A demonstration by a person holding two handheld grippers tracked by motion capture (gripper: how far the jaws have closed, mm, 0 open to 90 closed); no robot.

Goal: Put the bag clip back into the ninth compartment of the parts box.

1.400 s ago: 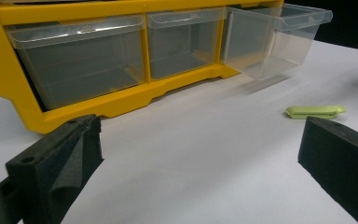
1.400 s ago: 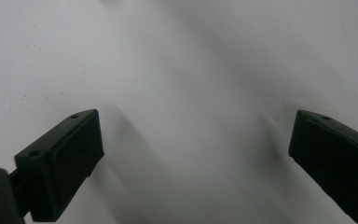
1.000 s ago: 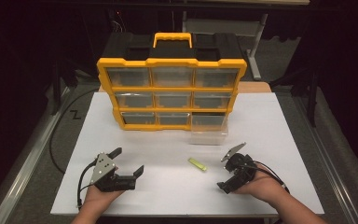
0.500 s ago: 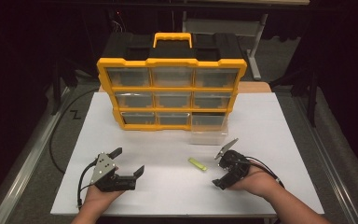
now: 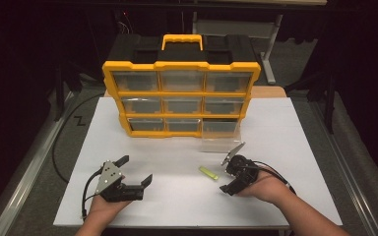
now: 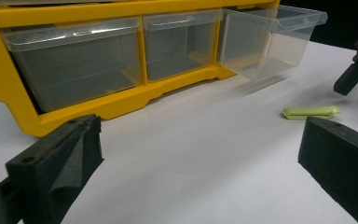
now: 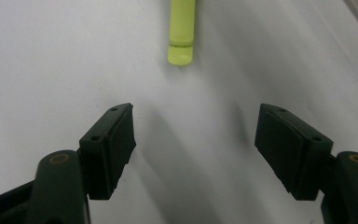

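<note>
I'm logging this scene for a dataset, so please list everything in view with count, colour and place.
Drawer organizer: one, yellow frame with black top and yellow handle, standing at the far side of the table.
Drawers: nine, clear plastic, in three rows of three; the pulled-out drawer is the bottom right one, the rest are pushed in.
Small flat piece: one, lime green, lying on the table ahead of the right tool.
Table: one, white top.
Cable: one, black, trailing off the table's left edge.
Left tool: black with a grey plate, near left, jaws open, holding nothing.
Right tool: black, near right, jaws have just been closing, nothing between them.
</note>
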